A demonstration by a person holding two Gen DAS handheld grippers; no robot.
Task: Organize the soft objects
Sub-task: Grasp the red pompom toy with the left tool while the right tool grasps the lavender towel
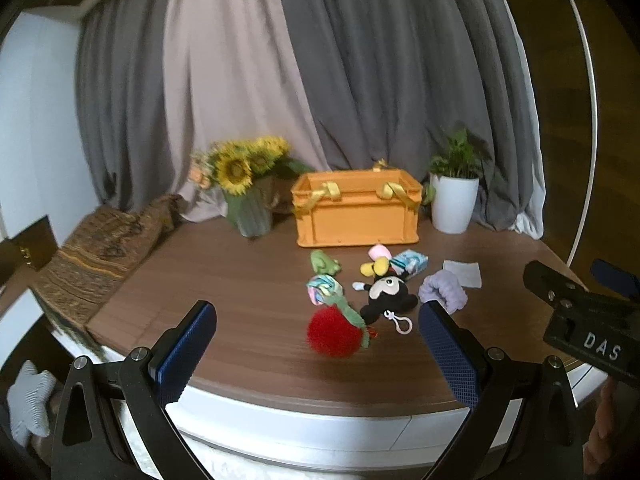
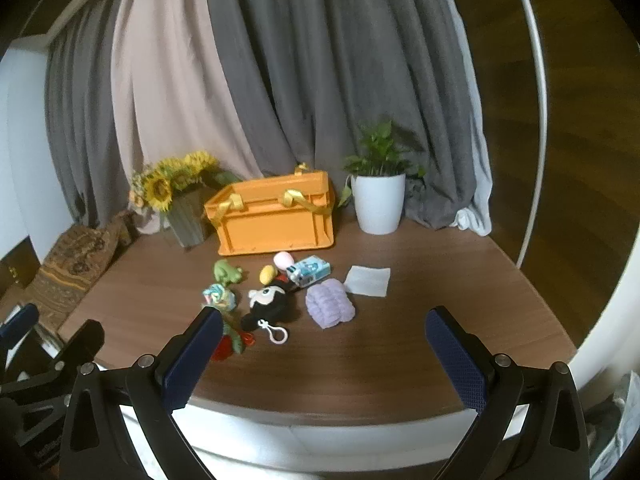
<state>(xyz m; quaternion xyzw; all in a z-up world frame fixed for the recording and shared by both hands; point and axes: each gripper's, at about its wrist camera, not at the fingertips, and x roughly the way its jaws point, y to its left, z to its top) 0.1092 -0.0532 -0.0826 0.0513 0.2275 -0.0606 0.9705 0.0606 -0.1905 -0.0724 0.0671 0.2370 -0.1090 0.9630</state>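
Partly hidden behind the gaping right gripper (image 2: 324, 354), the red pompom (image 2: 222, 349) blurs; the left gripper (image 1: 318, 344) gapes empty.

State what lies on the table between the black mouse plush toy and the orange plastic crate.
In both views, a yellow plush piece, a pink soft ball and a blue tissue packet lie between the black mouse plush toy and the orange plastic crate.

Both wrist views low, near table (image 1: 248, 320) edge, facing curtain (image 2: 280, 80)

Left gripper (image 1: 318, 344) jaws spread wide, red pom-pom (image 1: 334, 330) between them, orange basket (image 1: 356, 210) behind
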